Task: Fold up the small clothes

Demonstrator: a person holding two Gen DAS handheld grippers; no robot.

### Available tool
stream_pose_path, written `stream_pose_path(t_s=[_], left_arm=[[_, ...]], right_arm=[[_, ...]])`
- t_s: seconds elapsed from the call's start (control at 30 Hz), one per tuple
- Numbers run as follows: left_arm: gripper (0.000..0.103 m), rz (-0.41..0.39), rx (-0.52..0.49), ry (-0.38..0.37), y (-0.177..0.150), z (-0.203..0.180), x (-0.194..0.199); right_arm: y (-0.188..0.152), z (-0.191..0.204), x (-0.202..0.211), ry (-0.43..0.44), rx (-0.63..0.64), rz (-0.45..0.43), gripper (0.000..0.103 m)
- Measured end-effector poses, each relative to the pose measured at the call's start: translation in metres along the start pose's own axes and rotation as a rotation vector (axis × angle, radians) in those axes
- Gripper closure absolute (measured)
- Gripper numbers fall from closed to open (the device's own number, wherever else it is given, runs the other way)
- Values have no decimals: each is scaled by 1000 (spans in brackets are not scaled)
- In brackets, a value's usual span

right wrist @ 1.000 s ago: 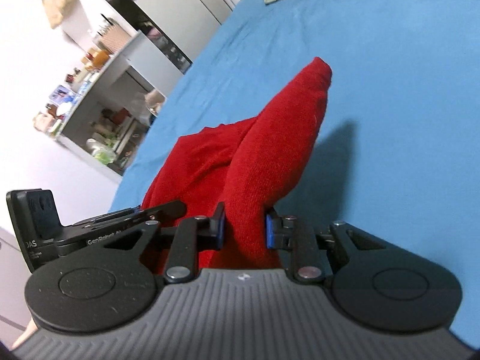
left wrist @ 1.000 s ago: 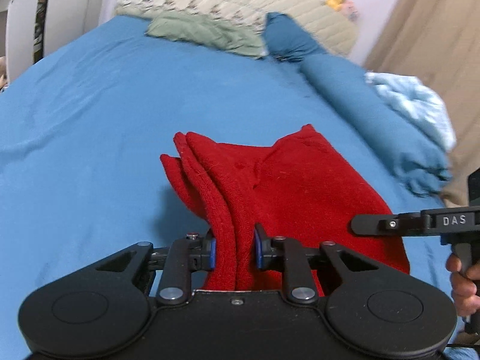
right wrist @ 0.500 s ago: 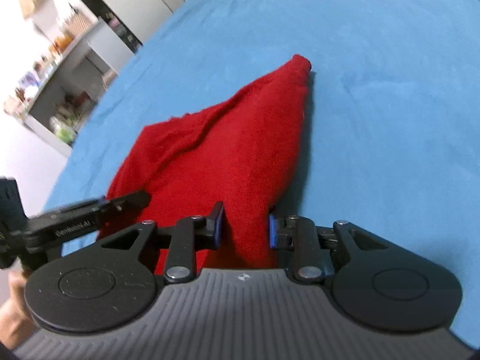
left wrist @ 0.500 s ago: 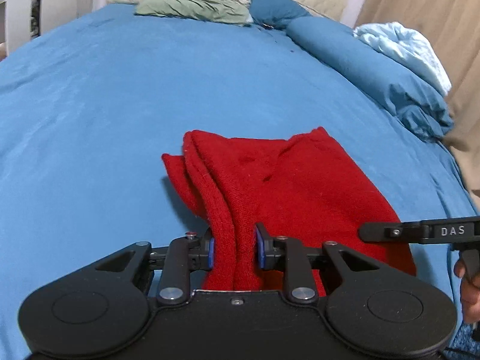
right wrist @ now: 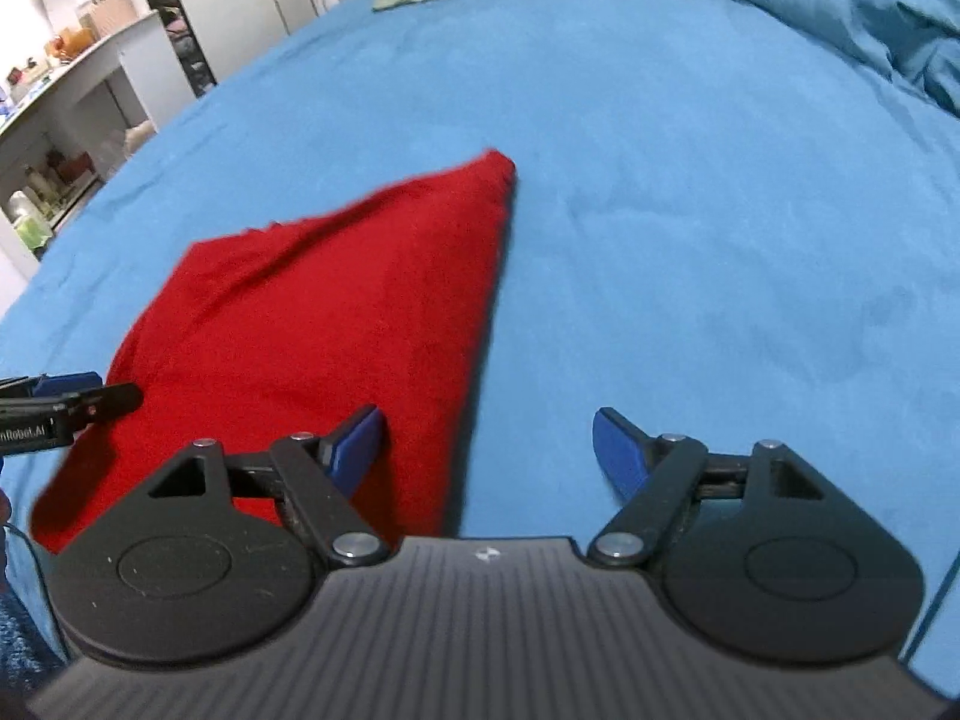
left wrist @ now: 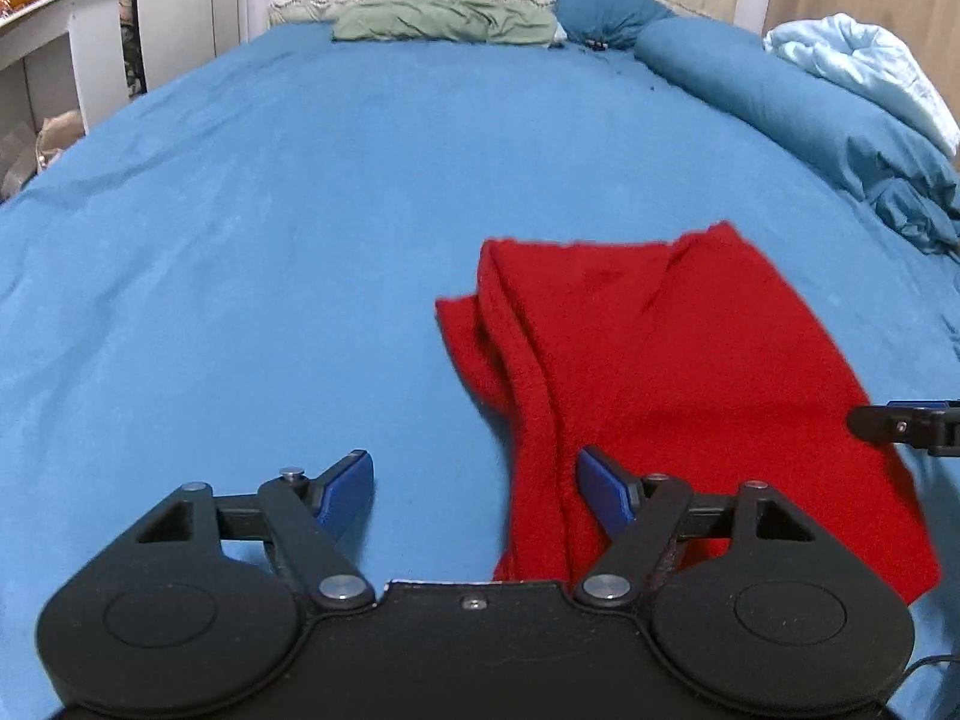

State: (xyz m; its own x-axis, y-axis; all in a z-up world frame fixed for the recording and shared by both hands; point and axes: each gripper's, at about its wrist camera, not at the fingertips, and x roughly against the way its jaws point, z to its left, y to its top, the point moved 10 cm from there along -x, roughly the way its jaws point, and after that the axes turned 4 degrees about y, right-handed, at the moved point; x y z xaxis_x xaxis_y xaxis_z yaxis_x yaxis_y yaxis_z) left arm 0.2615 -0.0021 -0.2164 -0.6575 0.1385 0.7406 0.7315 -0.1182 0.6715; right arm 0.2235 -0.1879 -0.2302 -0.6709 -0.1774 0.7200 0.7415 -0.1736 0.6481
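Both grippers' fingers spread wide and empty, left gripper [left wrist: 474, 486], right gripper [right wrist: 487, 441], red garment [left wrist: 660, 372] flat on blue bedsheet [left wrist: 270, 240] between them

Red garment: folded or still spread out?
Folded. The red garment lies doubled on the blue bedsheet, stacked layers showing along its left edge.

Red garment [left wrist: 660, 372]; blue bedsheet [left wrist: 270, 240]; green pillow [left wrist: 444, 21].
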Motion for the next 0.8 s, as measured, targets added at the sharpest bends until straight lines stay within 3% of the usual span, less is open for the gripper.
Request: stream_pose_path(t_s=[0.17, 0.3, 0.43, 0.57, 0.67, 0.8], left_arm=[[22, 14, 22, 5, -1, 6, 3], [26, -9, -9, 53, 10, 3, 33], [23, -31, -4, 79, 27, -3, 83], [0, -91, -1, 108, 38, -10, 146], [0, -121, -24, 134, 35, -17, 188], [0, -110, -10, 116, 17, -24, 219]], right_arm=[[-1, 0, 4, -15, 13, -7, 10], [14, 13, 41, -27, 40, -60, 10], [30, 34, 100, -53, 50, -107, 7], [35, 55, 159, -87, 45, -142, 0], [30, 68, 196, -145, 60, -160, 0], [7, 80, 226, -170, 41, -138, 0]])
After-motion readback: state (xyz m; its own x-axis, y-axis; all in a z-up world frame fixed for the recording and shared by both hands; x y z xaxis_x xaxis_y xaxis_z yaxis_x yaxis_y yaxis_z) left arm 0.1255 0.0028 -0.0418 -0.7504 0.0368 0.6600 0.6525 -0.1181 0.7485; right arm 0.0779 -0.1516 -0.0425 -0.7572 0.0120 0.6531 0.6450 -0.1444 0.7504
